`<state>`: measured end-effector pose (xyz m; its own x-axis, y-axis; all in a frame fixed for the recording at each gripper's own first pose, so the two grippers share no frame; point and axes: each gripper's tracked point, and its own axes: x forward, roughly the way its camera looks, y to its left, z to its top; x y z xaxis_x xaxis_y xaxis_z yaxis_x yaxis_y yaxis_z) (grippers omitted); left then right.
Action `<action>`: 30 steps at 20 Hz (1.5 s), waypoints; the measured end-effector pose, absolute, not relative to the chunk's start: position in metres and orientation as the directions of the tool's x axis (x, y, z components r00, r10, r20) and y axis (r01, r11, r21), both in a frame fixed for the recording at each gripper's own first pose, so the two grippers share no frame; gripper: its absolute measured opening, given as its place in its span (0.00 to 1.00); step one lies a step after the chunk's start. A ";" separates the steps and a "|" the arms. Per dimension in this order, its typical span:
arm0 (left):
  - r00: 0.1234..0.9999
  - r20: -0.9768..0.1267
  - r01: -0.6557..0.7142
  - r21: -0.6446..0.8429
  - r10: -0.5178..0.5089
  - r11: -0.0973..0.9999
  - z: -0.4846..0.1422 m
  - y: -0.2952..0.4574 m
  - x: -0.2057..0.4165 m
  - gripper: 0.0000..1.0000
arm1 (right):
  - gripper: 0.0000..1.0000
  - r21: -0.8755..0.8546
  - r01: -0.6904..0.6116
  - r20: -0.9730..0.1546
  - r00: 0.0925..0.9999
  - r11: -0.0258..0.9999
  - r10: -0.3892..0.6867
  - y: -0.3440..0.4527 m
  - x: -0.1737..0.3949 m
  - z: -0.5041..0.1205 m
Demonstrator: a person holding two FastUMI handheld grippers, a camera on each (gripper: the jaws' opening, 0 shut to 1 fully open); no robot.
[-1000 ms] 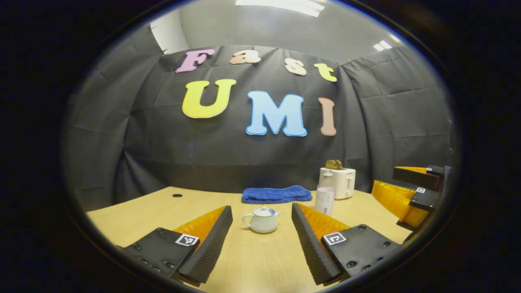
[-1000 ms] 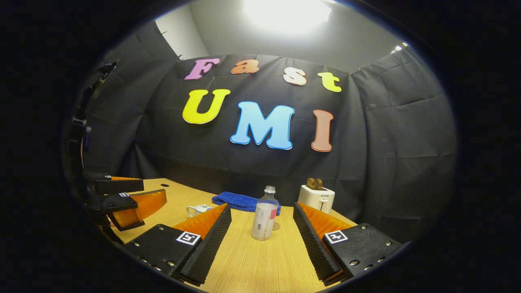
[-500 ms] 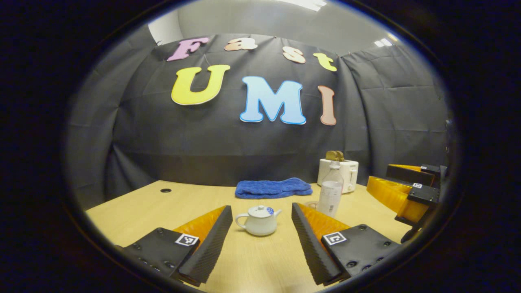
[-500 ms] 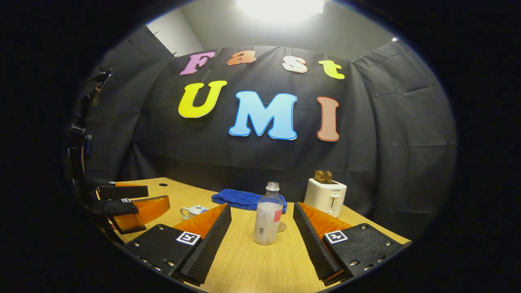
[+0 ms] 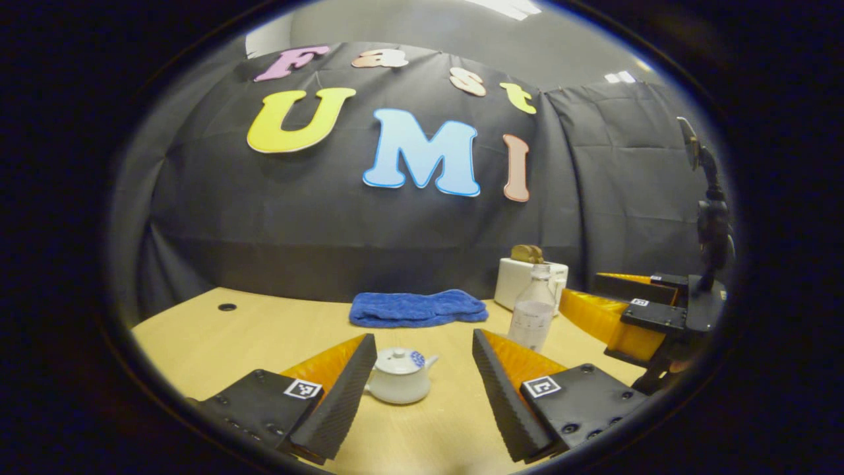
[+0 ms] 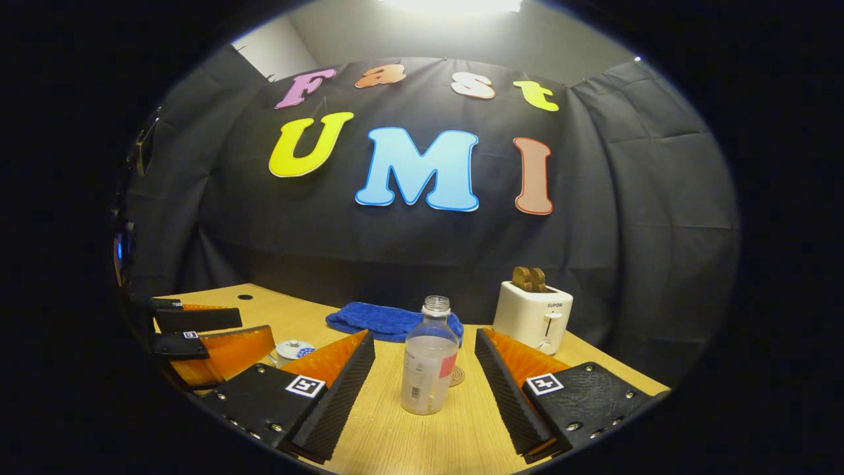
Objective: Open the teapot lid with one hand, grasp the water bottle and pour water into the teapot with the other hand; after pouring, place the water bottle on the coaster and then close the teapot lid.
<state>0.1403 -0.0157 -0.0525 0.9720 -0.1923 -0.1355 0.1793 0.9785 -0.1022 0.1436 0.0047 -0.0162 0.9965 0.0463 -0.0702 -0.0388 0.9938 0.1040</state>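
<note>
A small white teapot [image 5: 399,384] with its lid [image 5: 401,360] on stands on the wooden table, just ahead of my open left gripper [image 5: 422,389] and nearer its left finger. The clear, uncapped water bottle [image 6: 428,361] stands upright between the fingers of my open right gripper [image 6: 425,389], a little ahead of the tips. A round coaster [image 6: 456,377] lies right behind the bottle. In the left gripper view the bottle [image 5: 532,314] stands at the right with the right gripper [image 5: 620,316] beside it. In the right gripper view the left gripper [image 6: 211,336] and the teapot [image 6: 290,349] sit at the left.
A blue towel [image 5: 415,308] lies folded at the back of the table [image 5: 264,336]. A white toaster [image 6: 533,316] with bread in it stands at the back right. A small hole [image 5: 227,307] marks the table's far left. The black cloth wall closes the far side.
Both grippers have moved forward over the table. The teapot now sits closer to the left gripper's fingers, and the bottle closer to the right gripper's. Both stay open.
</note>
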 end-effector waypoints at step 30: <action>0.954 -0.250 0.146 -0.086 -0.163 0.986 -0.110 0.006 0.219 0.55 | 0.96 0.101 -0.013 -0.313 0.949 0.995 0.045 0.007 0.202 -0.108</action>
